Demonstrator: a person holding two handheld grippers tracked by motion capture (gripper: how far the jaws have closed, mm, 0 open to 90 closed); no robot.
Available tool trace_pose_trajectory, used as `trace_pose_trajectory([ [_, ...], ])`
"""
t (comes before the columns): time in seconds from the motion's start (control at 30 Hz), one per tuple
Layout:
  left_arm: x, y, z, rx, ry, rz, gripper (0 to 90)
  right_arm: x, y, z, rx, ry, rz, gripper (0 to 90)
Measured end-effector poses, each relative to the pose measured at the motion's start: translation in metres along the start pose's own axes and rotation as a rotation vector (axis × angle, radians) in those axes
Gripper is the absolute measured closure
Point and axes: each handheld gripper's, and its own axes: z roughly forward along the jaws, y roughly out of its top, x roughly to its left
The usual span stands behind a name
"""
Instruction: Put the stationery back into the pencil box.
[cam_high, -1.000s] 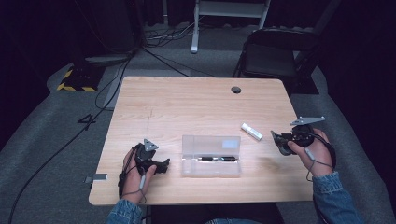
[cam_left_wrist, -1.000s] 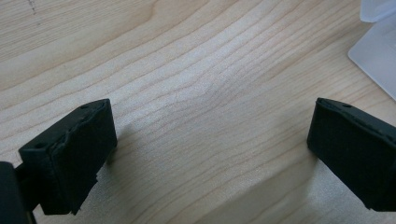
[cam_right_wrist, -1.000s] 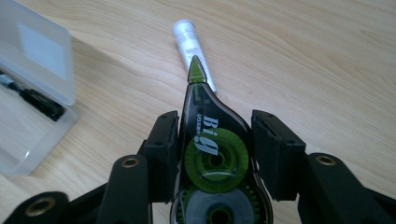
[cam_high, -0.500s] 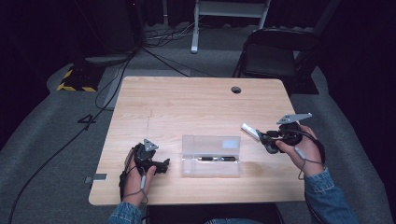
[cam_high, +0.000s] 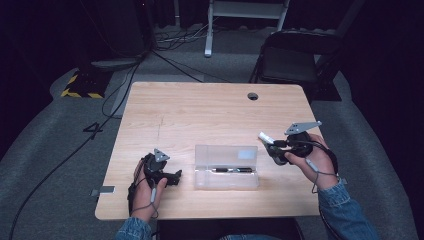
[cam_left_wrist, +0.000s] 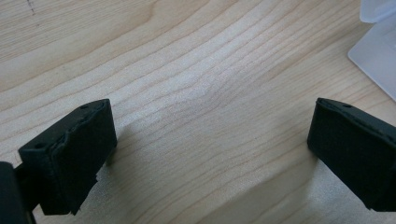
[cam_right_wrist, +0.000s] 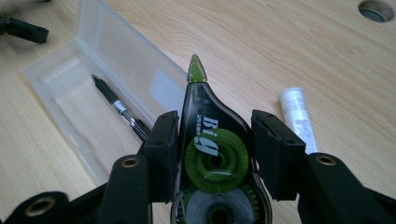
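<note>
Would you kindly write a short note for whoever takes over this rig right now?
Right gripper: shut on the correction tape, held above the table, right of the case.
Left gripper: open, nothing between its jaws, low over the table left of the case.
Case: open, with a pen lying inside.
A white tube lies on the table by the right gripper.
Done: pen in case, tape picked up.
Left, probably: tape into the case, then the tube.
</note>
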Motion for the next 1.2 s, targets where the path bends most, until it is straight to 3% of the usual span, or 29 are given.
trace_pose_trajectory([
  [0.57, 0.000, 0.000, 0.000, 0.001, -0.001, 0.000, 1.5, 0.034, 0.019, 0.018, -0.027, 0.108, -0.106, 53.2],
  [1.2, 0.000, 0.000, 0.000, 0.001, 0.003, -0.002, 1.7, 0.050, 0.023, 0.043, -0.069, 0.182, -0.169, 53.2],
])
